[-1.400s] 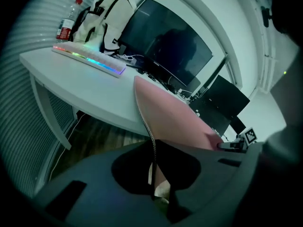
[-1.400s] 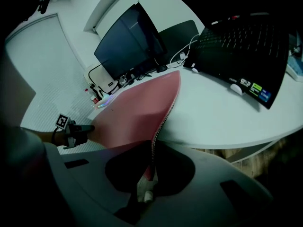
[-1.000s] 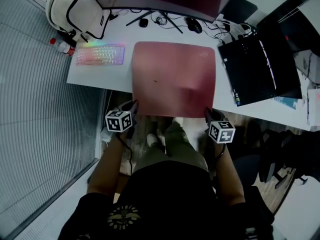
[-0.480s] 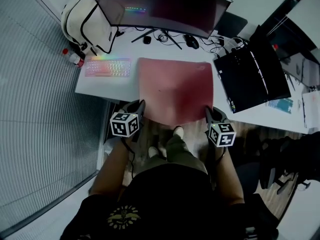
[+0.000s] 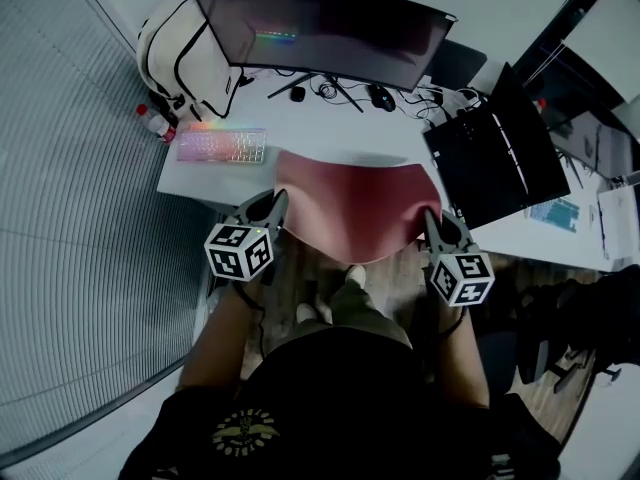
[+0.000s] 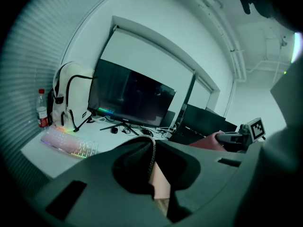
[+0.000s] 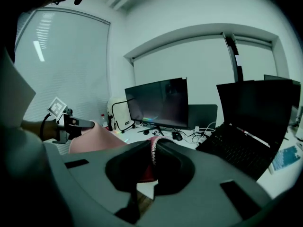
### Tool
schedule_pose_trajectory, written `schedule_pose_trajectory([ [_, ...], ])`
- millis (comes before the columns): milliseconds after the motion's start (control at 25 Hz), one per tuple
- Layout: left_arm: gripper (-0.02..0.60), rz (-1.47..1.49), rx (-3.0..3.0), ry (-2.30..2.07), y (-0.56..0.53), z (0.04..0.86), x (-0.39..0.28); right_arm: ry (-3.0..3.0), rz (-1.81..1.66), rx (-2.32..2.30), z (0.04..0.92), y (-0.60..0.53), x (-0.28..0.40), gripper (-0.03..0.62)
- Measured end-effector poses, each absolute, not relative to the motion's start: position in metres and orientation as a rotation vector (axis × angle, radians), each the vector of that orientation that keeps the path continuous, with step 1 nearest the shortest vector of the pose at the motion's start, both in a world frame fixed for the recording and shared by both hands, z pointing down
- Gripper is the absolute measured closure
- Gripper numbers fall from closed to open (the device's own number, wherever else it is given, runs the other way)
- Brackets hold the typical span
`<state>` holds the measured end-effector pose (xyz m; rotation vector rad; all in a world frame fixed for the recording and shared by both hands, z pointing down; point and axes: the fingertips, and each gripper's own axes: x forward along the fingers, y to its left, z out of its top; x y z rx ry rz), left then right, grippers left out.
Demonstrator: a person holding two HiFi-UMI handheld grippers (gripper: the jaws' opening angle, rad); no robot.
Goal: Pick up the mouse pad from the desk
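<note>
The pink mouse pad (image 5: 352, 206) hangs clear of the white desk (image 5: 330, 128), sagging between my two grippers. My left gripper (image 5: 277, 201) is shut on its near left corner, and the right gripper (image 5: 431, 219) is shut on its near right corner. In the left gripper view the pad's stitched edge (image 6: 152, 161) is pinched in the left gripper (image 6: 152, 144), with the other gripper (image 6: 236, 139) across the pad. The right gripper view shows the right gripper (image 7: 154, 146) clamped on the pad (image 7: 94, 138), and the left gripper (image 7: 71, 125) beyond it.
On the desk stand a curved monitor (image 5: 320, 33), a lit keyboard (image 5: 222, 146), a white backpack (image 5: 185, 53), a bottle (image 5: 152, 120), a mouse (image 5: 380, 96) with cables, and an open black laptop (image 5: 495, 153). The person's shoes (image 5: 352, 273) are below the pad.
Both grippers have risen together with the mouse pad. The pad lay flat on the desk before; now it is lifted off and droops between them.
</note>
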<state>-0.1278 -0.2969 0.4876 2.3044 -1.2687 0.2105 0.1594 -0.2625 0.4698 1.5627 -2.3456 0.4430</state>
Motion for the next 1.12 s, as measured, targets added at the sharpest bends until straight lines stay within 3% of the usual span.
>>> schedule_pose_trajectory([
  [1120,0.560,-0.089,2.619,-1.346,-0.255,0.253,-0.145,-2.674,-0.037,1.678,0.227,-0.212,0.134,0.577],
])
